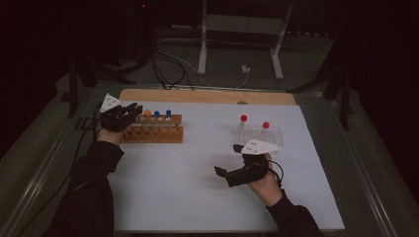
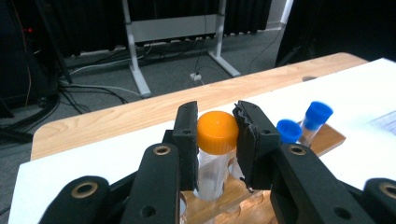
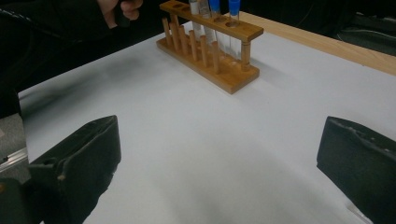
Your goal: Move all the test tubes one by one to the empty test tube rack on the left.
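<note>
An orange-capped clear tube (image 2: 216, 135) stands upright between the jaws of my left gripper (image 2: 216, 117), which is shut on it just below the cap. The tube's lower end reaches into the top board of the wooden rack (image 1: 153, 134) at the mat's left. Two blue-capped tubes (image 2: 317, 115) stand in the same rack to the right of it. In the high view my left gripper (image 1: 132, 112) sits at the rack's left end. My right gripper (image 1: 226, 160) hovers open over the white mat, nothing between its jaws (image 3: 219, 163), facing the rack (image 3: 210, 51).
A clear rack (image 1: 259, 134) with two red-capped tubes (image 1: 243, 118) stands at the right, just behind my right hand. A wooden strip (image 1: 207, 96) runs along the table's far edge. The white mat (image 1: 188, 187) lies bare between the two racks.
</note>
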A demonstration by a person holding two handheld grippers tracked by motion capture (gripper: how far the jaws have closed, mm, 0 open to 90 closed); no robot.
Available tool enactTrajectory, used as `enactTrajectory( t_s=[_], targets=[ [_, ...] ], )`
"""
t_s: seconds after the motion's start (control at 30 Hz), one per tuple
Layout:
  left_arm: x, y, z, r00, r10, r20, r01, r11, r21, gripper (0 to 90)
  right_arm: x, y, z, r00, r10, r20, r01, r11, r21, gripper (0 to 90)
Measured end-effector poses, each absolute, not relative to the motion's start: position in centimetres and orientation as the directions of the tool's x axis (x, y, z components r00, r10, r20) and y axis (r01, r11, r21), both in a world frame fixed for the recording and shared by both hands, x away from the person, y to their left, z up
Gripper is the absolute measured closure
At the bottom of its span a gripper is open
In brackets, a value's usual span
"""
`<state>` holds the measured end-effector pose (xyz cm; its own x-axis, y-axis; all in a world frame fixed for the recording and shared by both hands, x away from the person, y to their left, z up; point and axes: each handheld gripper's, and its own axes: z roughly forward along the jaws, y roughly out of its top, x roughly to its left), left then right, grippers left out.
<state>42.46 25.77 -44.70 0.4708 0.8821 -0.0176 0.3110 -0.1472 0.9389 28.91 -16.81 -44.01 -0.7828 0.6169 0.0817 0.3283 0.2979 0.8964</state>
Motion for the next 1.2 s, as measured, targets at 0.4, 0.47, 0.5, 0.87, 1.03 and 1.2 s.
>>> enactTrajectory(
  t_s=[0.4, 0.47, 0.5, 0.87, 1.03, 1.2],
  targets=[
    [42.6, 25.8, -45.8, 0.467, 0.884, -0.021, 0.347, -0.161, 0.924, 72.0, 28.9, -16.9, -44.0, -0.781, 0.619, 0.083, 0.33, 0.297, 0.896, 0.0],
    [42.6, 25.8, -45.8, 0.466, 0.884, -0.027, 0.351, -0.157, 0.923, 71.9, 28.9, -16.9, -43.9, -0.781, 0.619, 0.082, 0.328, 0.296, 0.897, 0.0],
    [42.6, 25.9, -45.8, 0.466, 0.884, -0.028, 0.355, -0.158, 0.921, 71.9, 28.9, -16.9, -43.9, -0.781, 0.619, 0.081, 0.328, 0.297, 0.897, 0.0],
    [42.6, 25.8, -45.4, 0.469, 0.883, -0.013, 0.373, -0.185, 0.909, 70.7, 29.0, -17.0, -43.9, -0.781, 0.619, 0.087, 0.33, 0.291, 0.898, 0.0],
    [42.2, 26.1, -44.8, 0.471, 0.88, -0.053, 0.372, -0.144, 0.917, 60.6, 29.0, -17.2, -43.7, -0.78, 0.62, 0.09, 0.33, 0.285, 0.9, 0.0],
    [41.1, 26.6, -43.4, 0.484, 0.873, -0.061, 0.352, -0.13, 0.927, 48.9, 28.9, -17.4, -43.5, -0.777, 0.623, 0.088, 0.328, 0.282, 0.901, 0.0]
  ],
)
